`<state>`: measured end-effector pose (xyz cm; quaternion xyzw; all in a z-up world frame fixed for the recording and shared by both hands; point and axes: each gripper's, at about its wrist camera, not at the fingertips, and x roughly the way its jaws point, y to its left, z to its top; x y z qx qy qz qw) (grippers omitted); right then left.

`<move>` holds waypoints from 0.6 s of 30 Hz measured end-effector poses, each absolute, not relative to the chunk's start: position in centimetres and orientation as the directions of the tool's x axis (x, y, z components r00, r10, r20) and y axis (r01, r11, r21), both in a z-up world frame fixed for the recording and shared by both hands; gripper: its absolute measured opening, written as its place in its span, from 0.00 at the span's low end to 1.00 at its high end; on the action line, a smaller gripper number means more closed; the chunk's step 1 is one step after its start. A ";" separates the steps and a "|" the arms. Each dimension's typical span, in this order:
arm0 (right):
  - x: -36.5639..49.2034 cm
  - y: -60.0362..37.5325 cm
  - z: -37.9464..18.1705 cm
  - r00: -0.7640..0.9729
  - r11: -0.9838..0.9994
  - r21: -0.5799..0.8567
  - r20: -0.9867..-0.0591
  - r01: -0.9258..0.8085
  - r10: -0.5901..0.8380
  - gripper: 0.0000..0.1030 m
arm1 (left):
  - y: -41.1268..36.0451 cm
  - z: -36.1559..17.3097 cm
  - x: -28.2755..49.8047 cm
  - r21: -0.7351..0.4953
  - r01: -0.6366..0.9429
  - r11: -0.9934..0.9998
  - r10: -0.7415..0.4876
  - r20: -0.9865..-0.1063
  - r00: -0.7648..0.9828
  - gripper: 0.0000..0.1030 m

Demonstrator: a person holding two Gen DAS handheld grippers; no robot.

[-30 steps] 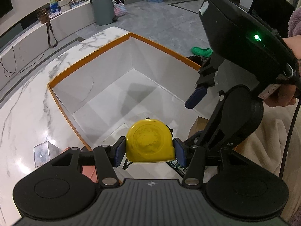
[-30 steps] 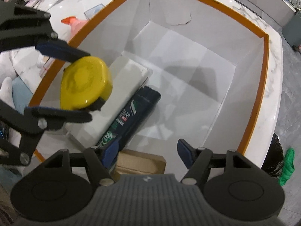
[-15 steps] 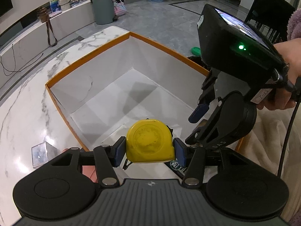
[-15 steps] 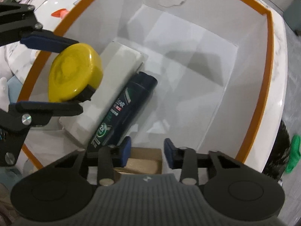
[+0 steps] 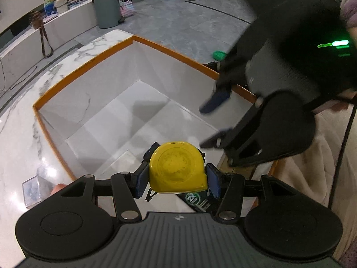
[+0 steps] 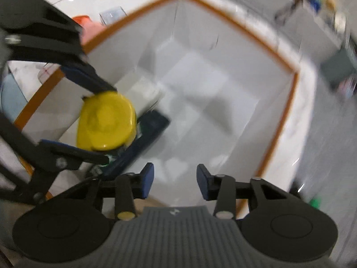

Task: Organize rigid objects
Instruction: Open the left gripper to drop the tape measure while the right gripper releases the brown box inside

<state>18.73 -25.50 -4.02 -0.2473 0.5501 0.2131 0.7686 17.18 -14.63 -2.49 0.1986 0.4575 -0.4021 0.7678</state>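
left wrist view: tape measure flat face up.

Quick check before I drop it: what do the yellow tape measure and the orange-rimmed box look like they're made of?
Yellow tape measure: looks like hard moulded plastic, semi-gloss, with a scuffed round face and soft highlights. Orange-rimmed box: probably coated cardboard; its white walls are flat, thin and matte, with sharp folded corners and an orange edge along the top. Neither is certain from looks alone.
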 end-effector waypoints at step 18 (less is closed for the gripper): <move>18.4 -27.7 -3.7 0.416 0.677 -0.260 -0.907 -0.688 0.074 0.41 | -19.5 -5.7 18.1 -0.041 0.881 0.471 -0.456 -0.867 0.203 0.60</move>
